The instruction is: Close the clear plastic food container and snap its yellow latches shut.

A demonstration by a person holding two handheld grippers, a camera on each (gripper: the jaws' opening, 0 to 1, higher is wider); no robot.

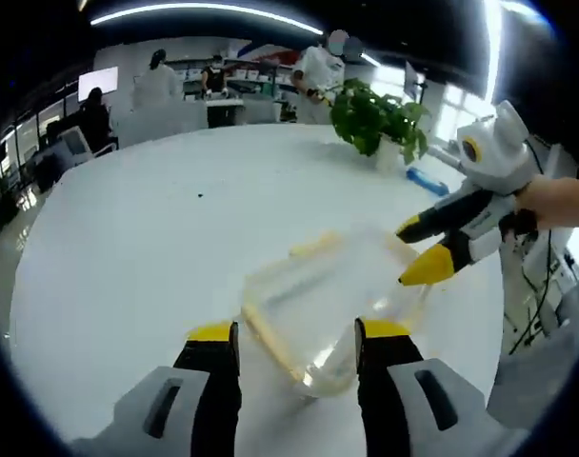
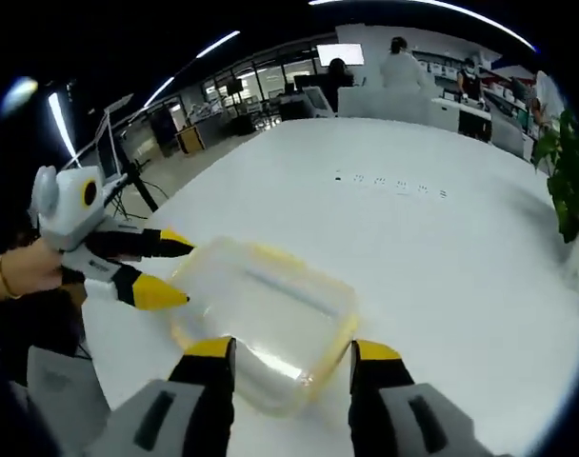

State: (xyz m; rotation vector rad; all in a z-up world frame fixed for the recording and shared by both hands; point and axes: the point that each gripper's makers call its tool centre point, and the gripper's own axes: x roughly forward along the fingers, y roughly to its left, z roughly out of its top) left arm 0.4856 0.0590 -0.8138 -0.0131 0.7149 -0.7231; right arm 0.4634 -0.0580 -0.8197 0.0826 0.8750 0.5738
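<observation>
The clear plastic container lies on the white table, its lid resting on top and blurred yellow latches along its sides. My left gripper is open, its yellow-tipped jaws straddling the container's near end. The right gripper comes in from the right, open, its tips at the container's far right corner. In the right gripper view the container sits just beyond my open right gripper, its near edge between the jaws. The left gripper is open at the container's left edge.
A potted green plant and a small blue object stand at the table's far side; the plant also shows at the right. Hands hold the grippers. People and desks fill the background. The table edge is close by.
</observation>
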